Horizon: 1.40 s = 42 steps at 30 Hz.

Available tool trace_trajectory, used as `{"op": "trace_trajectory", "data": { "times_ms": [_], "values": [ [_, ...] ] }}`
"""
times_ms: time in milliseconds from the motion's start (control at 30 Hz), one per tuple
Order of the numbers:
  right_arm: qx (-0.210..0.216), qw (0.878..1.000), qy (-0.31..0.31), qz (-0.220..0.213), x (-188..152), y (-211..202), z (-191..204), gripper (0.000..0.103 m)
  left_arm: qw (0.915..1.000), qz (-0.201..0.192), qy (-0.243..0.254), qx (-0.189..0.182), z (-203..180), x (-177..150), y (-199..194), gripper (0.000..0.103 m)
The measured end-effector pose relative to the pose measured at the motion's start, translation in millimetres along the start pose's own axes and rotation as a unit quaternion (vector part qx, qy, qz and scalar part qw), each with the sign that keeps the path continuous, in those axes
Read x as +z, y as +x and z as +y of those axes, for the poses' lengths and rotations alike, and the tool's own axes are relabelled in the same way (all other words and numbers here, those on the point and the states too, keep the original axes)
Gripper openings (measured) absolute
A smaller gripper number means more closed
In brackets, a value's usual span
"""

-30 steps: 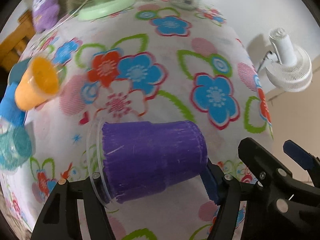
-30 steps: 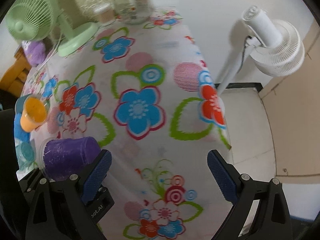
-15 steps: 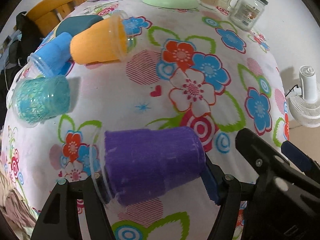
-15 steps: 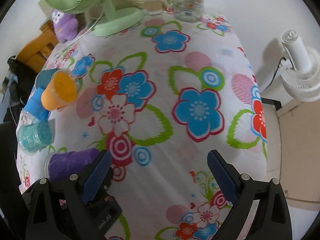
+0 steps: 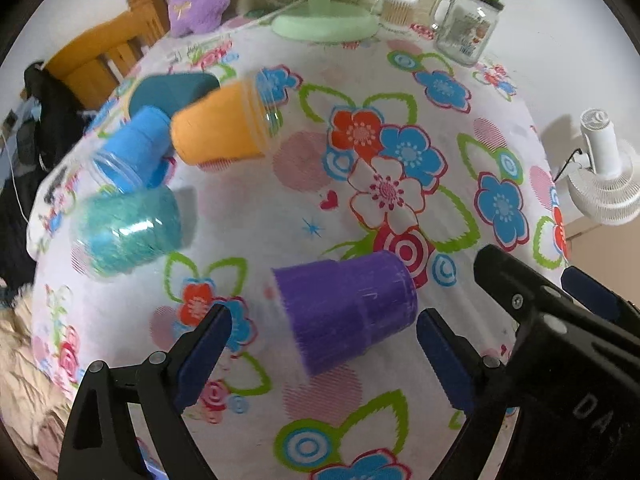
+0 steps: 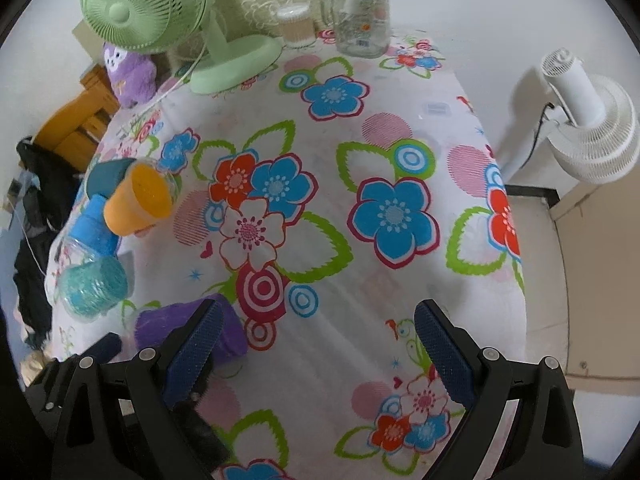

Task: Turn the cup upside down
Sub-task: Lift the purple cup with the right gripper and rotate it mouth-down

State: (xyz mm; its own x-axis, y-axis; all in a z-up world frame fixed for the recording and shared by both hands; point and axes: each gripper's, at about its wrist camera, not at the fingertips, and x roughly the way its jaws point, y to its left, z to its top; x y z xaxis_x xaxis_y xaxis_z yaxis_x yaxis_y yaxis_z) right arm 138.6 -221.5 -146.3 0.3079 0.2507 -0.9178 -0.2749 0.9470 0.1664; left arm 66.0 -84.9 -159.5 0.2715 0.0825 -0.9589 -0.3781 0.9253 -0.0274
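Note:
A purple cup stands upside down on the flowered tablecloth, wide mouth down and base up. It sits between the fingers of my left gripper, which is open and apart from it on both sides. In the right wrist view the purple cup shows at the lower left, partly hidden behind a fingertip. My right gripper is open and empty above the near part of the table.
Orange, blue, dark teal and glittery teal cups lie on their sides at the left. A green fan, a glass jar and a purple plush stand at the back. A white fan stands beyond the right table edge.
The left gripper has opened and let go of the purple cup, which now stands mouth down on the cloth. Both views have swung so more of the far table shows.

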Motion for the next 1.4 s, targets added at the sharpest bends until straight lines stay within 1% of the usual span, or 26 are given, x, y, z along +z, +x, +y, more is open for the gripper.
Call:
{"op": "trace_trajectory", "data": {
  "times_ms": [100,167,300,400,533,667,867,1000,1067,1100,1133,1200,1300,1400],
  "values": [
    [-0.005,1.0,0.009,-0.008,-4,-13,5,0.098,0.9996,-0.009,0.021,-0.019,4,7,-15,0.095],
    [-0.005,1.0,0.018,-0.016,-7,-24,9,0.098,0.9986,-0.022,0.042,-0.021,8,10,-28,0.095],
    [-0.005,0.999,0.037,-0.032,-12,-43,21,0.098,0.9953,-0.032,0.086,-0.031,14,18,-44,0.095],
    [-0.005,0.997,0.066,-0.042,-15,-54,31,0.098,0.9916,-0.04,0.115,-0.044,20,24,-55,0.095],
    [-0.001,0.993,0.112,-0.04,-19,-54,44,0.098,0.9849,-0.043,0.159,-0.053,31,32,-60,0.095],
    [0.007,0.986,0.165,-0.027,-24,-42,54,0.098,0.9785,-0.041,0.196,-0.048,43,41,-53,0.095],
    [0.006,0.964,0.264,-0.015,-34,-18,59,0.098,0.9696,-0.028,0.239,-0.043,55,57,-30,0.095],
    [0.001,0.947,0.321,-0.003,-38,2,56,0.098,0.9612,-0.019,0.273,-0.037,53,64,-10,0.095],
    [0.004,0.937,0.35,0.008,-41,12,53,0.098,0.9566,-0.013,0.289,-0.035,51,67,2,0.095],
    [0.007,0.93,0.368,0.014,-42,18,50,0.096,0.9547,-0.01,0.296,-0.034,49,68,6,0.095],
    [0.01,0.922,0.387,0.019,-44,24,48,0.092,0.9524,-0.007,0.303,-0.034,48,69,11,0.095],
    [0.011,0.911,0.411,0.028,-46,33,44,0.089,0.9499,-0.004,0.31,-0.035,47,70,18,0.095],
    [0.013,0.903,0.427,0.044,-46,46,42,0.085,0.9466,0.004,0.32,-0.038,44,71,26,0.095],
    [0.015,0.901,0.429,0.054,-43,56,42,0.078,0.944,0.007,0.327,-0.04,41,71,30,0.095]
  ]
}}
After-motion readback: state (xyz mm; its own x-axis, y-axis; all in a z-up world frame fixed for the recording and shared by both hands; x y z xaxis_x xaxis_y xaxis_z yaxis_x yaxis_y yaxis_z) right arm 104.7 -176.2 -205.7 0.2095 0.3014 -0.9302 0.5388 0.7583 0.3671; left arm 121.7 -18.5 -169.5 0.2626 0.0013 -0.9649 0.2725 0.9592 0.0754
